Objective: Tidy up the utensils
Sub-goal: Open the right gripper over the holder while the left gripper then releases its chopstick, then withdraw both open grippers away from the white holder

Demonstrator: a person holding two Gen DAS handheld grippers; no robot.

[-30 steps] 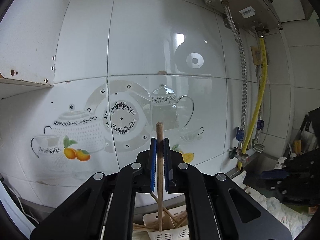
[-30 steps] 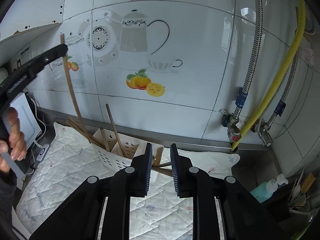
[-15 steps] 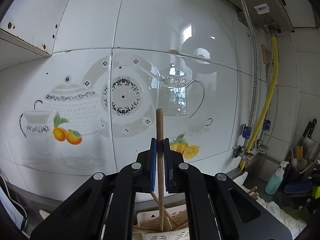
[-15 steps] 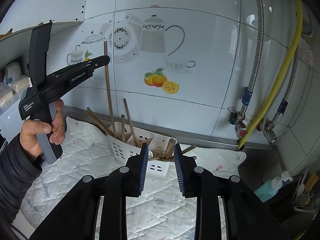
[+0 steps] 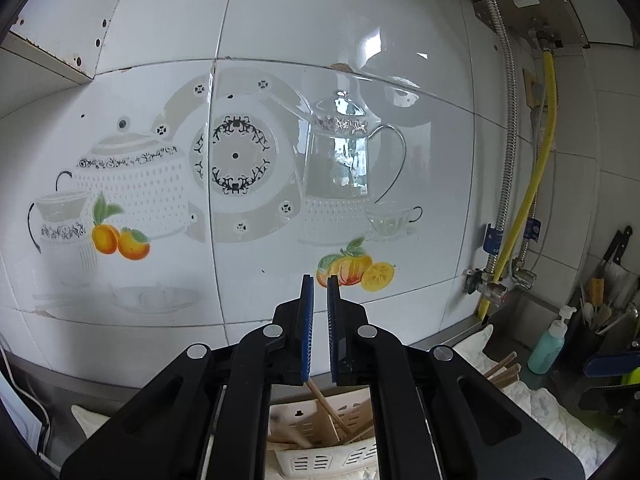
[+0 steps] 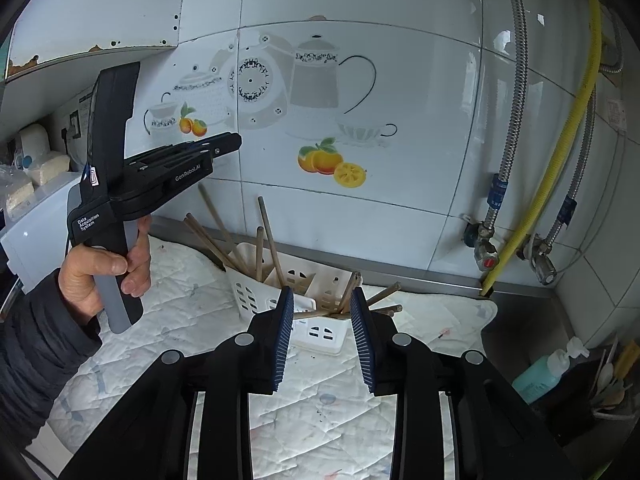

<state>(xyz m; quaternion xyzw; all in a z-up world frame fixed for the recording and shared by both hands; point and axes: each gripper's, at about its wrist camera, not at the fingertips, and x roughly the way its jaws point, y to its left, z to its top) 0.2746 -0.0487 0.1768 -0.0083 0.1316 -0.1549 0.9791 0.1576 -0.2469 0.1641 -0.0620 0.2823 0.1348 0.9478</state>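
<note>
Black grippers, blue ribbed jaws, dark sleeve

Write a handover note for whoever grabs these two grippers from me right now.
Left gripper: shut, holding nothing, raised above the basket.
Right gripper: jaws opening, nothing between them, aimed at the basket's right end.
White slotted basket sits on the quilted mat by the tiled wall.
Done: several chopsticks stand in its left compartment.
Left: the chopsticks poking out sideways at the right end probably go upright next, likely with the right gripper.
</note>
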